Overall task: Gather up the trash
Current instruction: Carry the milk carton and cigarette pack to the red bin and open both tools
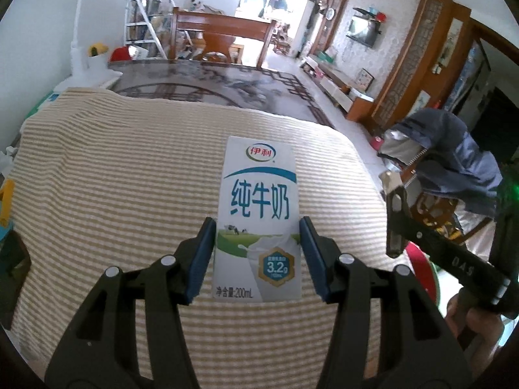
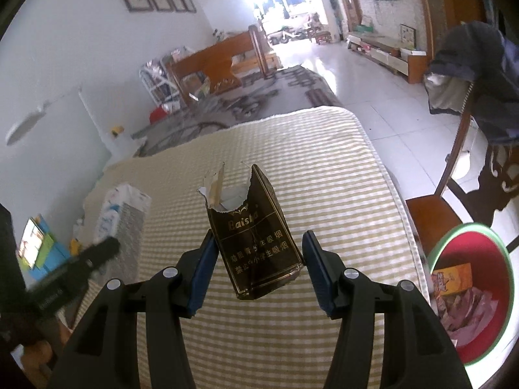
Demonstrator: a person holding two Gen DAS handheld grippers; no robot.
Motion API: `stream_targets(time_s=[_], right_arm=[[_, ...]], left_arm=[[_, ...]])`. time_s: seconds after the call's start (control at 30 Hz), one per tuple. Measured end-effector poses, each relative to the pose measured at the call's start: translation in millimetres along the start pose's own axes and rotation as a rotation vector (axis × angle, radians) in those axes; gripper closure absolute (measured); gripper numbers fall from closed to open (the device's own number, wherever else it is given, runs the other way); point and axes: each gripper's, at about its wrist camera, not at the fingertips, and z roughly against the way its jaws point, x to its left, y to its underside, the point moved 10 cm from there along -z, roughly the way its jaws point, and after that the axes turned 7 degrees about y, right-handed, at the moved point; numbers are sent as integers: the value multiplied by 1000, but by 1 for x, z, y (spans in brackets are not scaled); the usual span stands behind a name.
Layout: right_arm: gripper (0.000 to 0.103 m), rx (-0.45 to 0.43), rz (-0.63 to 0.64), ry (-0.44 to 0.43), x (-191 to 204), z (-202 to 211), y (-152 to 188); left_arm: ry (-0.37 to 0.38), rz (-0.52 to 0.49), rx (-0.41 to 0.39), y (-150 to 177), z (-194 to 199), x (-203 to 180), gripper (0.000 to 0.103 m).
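Observation:
A white and blue milk carton (image 1: 259, 220) sits between the blue pads of my left gripper (image 1: 258, 246), which is shut on it above the striped tablecloth (image 1: 113, 178). In the right wrist view my right gripper (image 2: 259, 262) is shut on a torn dark brown cigarette pack (image 2: 256, 243), held above the striped cloth (image 2: 308, 162). The milk carton also shows at the left in that view (image 2: 121, 214), with the left gripper's fingers (image 2: 97, 253) on it. The right gripper shows at the right of the left wrist view (image 1: 395, 223).
A red basin with a green rim (image 2: 470, 291) holding a paper box and wrappers sits low at the right, by the table edge; its edge shows in the left view (image 1: 425, 272). A wooden chair (image 2: 460, 194) with a dark jacket (image 1: 454, 162) stands to the right. A patterned table stretch (image 1: 211, 84) lies beyond.

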Motion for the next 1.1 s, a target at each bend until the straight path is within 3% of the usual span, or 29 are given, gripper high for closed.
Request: stream_targets(time_s=[0.57, 1.1], right_arm=[[51, -45, -175, -76, -45, 55, 11], [51, -62, -283, -89, -81, 69, 13]], left_arm=[[67, -92, 32, 13, 4, -71, 52], [103, -169, 72, 25, -6, -112, 52]])
